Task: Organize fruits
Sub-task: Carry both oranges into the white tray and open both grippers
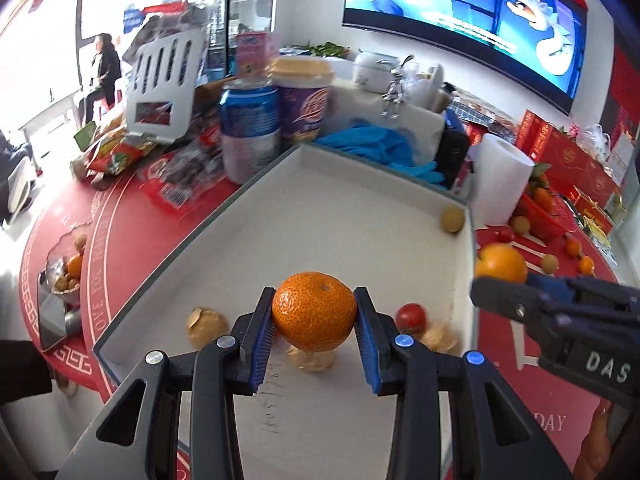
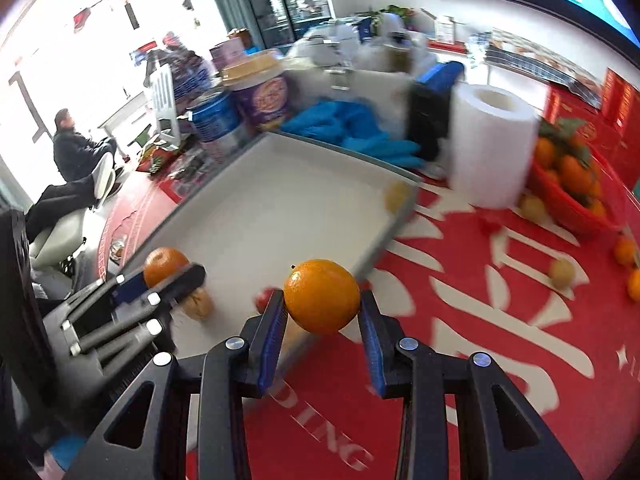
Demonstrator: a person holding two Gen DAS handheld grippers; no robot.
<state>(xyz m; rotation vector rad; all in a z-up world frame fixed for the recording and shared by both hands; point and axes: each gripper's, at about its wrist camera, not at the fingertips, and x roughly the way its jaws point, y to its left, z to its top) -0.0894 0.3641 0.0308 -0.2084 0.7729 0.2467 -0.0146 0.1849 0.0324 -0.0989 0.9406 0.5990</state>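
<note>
- Left gripper [image 1: 315, 312] clamps a mandarin [image 1: 315, 310] over the tray [image 1: 280, 216].
- Right gripper [image 2: 322, 300] grips an orange [image 2: 322, 296] beside its rim.
- Next, I judge: lower, release.

Both views are bright, lit by daylight from windows [image 1: 44, 52] at upper left, which are blown out to white. Fisheye distortion bends the edges, with dark vignetting in the corners. The left view is mostly sharp; the right view shows motion blur across the tray [image 2: 256, 216] and tablecloth [image 2: 460, 280].
</note>
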